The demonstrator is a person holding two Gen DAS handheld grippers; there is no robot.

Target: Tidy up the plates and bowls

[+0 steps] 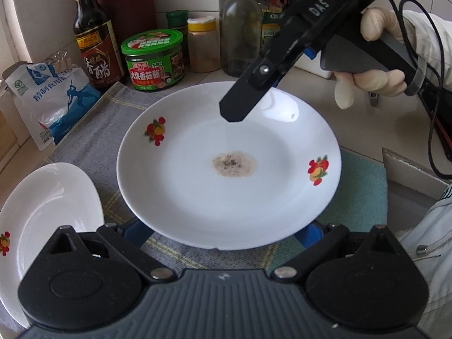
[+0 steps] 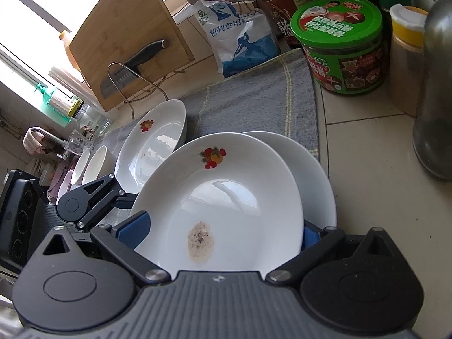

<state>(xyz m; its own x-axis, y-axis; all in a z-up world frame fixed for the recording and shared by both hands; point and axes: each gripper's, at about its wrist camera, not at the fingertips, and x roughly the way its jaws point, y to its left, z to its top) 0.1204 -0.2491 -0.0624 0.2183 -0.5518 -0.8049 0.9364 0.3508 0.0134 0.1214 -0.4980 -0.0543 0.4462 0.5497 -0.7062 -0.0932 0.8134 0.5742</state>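
Stained plate (image 1: 228, 166) sits in front of the left gripper (image 1: 223, 240), over the grey cloth (image 1: 93, 138). In the right wrist view the same plate (image 2: 226, 206) appears tilted, above a second white plate (image 2: 319, 175); whether they touch is unclear. Left jaws stand wide, blue pads either side of the near rim, not closed on it as far as visible. Right gripper (image 2: 223, 243) likewise straddles the plate with pads well apart; in the left view its one visible finger (image 1: 240, 104) hangs over the far rim, second finger hidden, so grip cannot be confirmed. Judgement: step in hand is stacking this plate onto the one beneath. To do it well, get a firm hold on the rim, level the plate before lowering, centre it over the lower plate, release only once seated. Residue spot (image 1: 233, 163) could slide if tipped. Another plate (image 2: 152, 147) and bowls (image 2: 90, 163) lie far left by the sink. Pad contact points are hidden under the rim; the left-side plate (image 1: 48, 212) is cut off.
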